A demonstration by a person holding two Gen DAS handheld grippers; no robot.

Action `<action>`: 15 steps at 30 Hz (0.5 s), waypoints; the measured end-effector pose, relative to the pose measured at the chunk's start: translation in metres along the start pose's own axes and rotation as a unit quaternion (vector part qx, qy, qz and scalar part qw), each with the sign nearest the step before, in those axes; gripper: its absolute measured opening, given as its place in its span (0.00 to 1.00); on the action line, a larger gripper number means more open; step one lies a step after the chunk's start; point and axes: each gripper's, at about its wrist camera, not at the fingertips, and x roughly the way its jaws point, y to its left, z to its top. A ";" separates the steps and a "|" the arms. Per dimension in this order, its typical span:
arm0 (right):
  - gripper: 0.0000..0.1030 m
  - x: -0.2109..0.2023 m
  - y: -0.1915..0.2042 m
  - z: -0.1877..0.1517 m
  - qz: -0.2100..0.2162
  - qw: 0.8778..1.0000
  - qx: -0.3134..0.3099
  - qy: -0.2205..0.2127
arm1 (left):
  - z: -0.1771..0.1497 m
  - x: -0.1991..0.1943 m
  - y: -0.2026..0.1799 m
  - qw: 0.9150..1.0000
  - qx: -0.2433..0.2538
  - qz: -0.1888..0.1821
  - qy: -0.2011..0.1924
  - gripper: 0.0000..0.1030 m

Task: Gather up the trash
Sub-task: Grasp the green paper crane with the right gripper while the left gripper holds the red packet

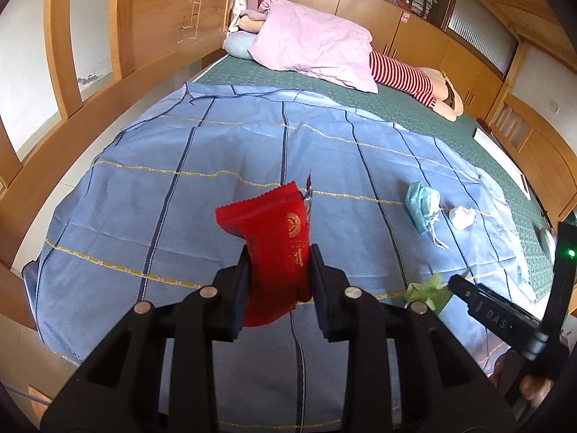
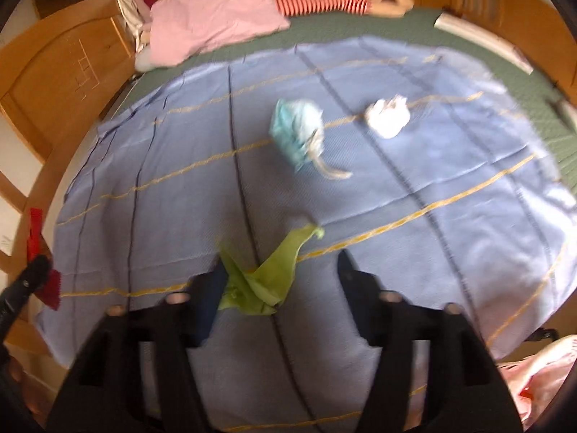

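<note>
the left tongs [image 1: 279, 270] grip a red wrapper [image 1: 274, 249], lifted above the blue cloth [image 1: 144, 180] on the bed. the right tongs [image 2: 281, 281] stand open around a green paper scrap [image 2: 267, 274]. a blue mask [image 2: 297, 130] and white tissue [image 2: 387, 115] lie further back.

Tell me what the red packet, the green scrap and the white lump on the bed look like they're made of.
Red packet: glossy plastic film, judging by its sheen, crimped zigzag end and printed gold logo. Green scrap: probably thin paper or tissue; it looks matte with sharp folds, though the view is blurred. White lump: likely crumpled tissue, soft, matte and irregularly wrinkled.
</note>
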 end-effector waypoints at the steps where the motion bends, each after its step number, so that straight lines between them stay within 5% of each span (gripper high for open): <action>1: 0.61 -0.004 0.000 -0.001 -0.013 1.000 -0.006 -0.008 | 0.000 0.000 -0.001 1.000 0.001 -0.002 0.000 0.30; 4: 0.66 -0.004 0.001 -0.004 -0.024 1.000 -0.009 -0.015 | 0.000 -0.001 -0.003 1.000 0.004 -0.004 -0.002 0.30; 12: 0.67 0.038 0.024 -0.018 -0.024 0.997 -0.037 0.056 | -0.002 -0.001 -0.005 1.000 0.008 -0.004 -0.001 0.30; 15: 0.50 0.040 0.028 -0.021 -0.037 0.996 -0.047 0.063 | -0.002 -0.003 -0.007 1.000 0.012 -0.004 -0.004 0.30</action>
